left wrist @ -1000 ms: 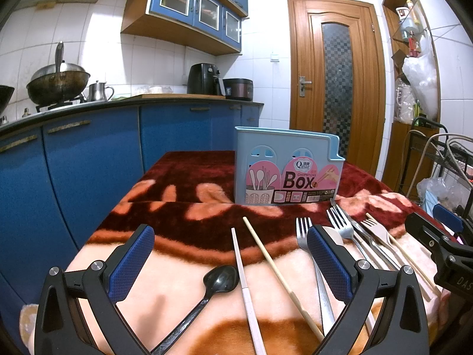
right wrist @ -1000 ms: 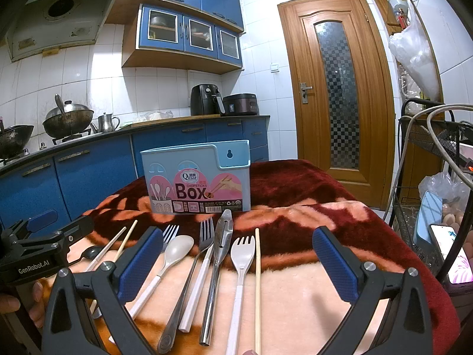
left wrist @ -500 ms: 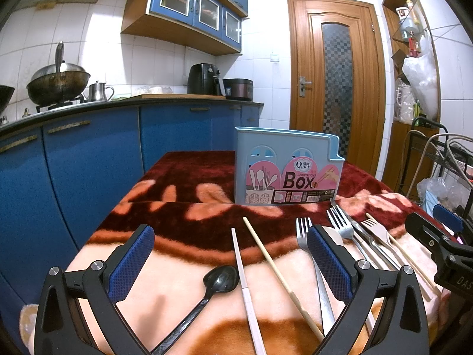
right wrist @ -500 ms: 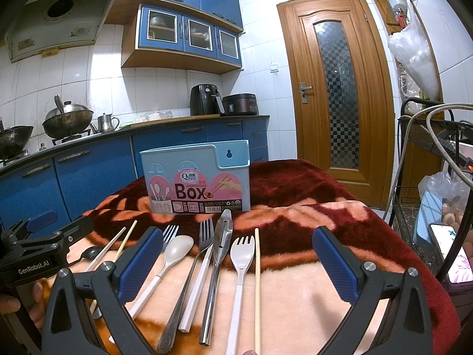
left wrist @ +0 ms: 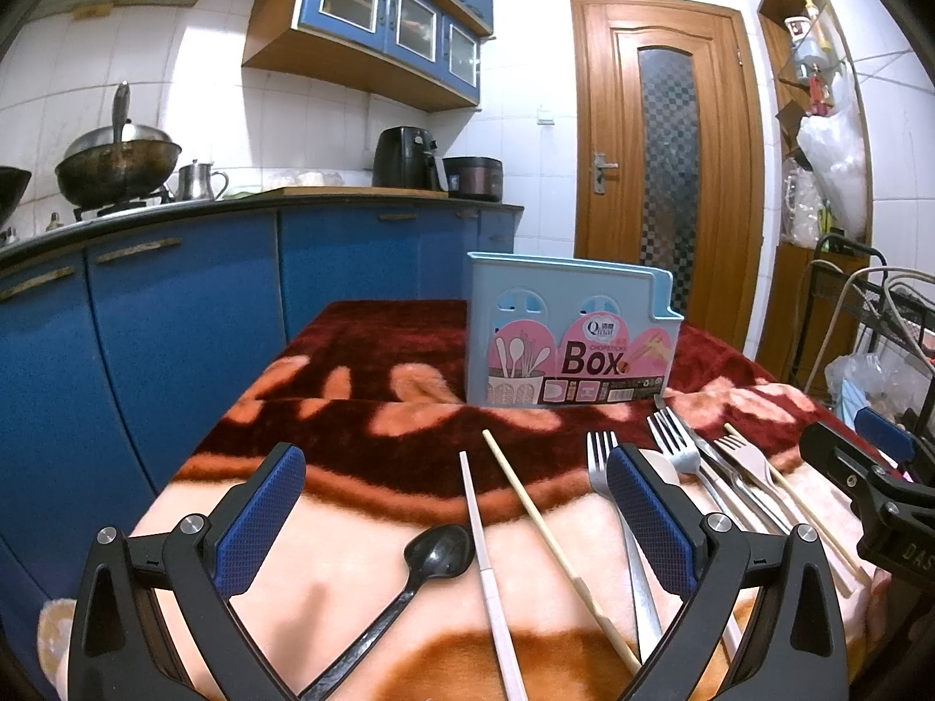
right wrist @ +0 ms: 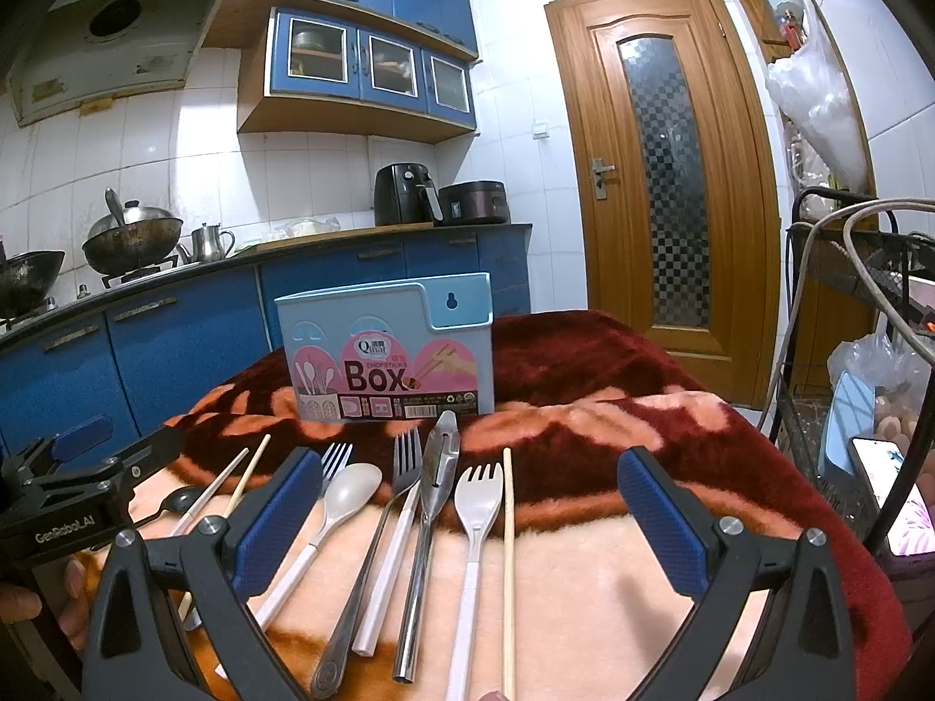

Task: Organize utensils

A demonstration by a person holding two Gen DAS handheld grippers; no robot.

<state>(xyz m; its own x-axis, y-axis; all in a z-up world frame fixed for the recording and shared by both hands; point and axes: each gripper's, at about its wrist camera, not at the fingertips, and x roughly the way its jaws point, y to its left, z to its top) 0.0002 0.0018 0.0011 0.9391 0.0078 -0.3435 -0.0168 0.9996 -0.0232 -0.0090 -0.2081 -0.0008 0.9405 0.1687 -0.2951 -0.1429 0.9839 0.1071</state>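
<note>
A row of utensils lies flat on a plush blanket [right wrist: 584,572] patterned in peach, orange and dark red, handles toward the cameras and heads toward a pale blue utensil box [right wrist: 388,347]. The box stands upright just beyond the heads, apart from them, with a pink label reading "Box" and a raised back panel with a keyhole slot.

In the right wrist view, from right to left, lie a wooden chopstick [right wrist: 507,561], a white plastic fork [right wrist: 474,531], a steel peeler [right wrist: 431,520], a white chopstick partly under a steel fork [right wrist: 380,531], a white spoon [right wrist: 327,520] and a second steel fork [right wrist: 336,457], mostly hidden behind a finger pad. Farther left, in the left wrist view, lie another wooden chopstick [left wrist: 555,543], a white chopstick [left wrist: 488,572] and a black spoon [left wrist: 409,584], bowl up.

The right gripper [right wrist: 467,517] hovers low over the middle of the row, jaws spread wide and holding nothing. The left gripper [left wrist: 456,517] hangs over the black spoon and the two chopsticks, jaws likewise spread and empty. A person's fingers [right wrist: 35,601] show beneath the left gripper's body.

Behind the table run blue kitchen cabinets [right wrist: 175,350] and a wooden door [right wrist: 666,175].
</note>
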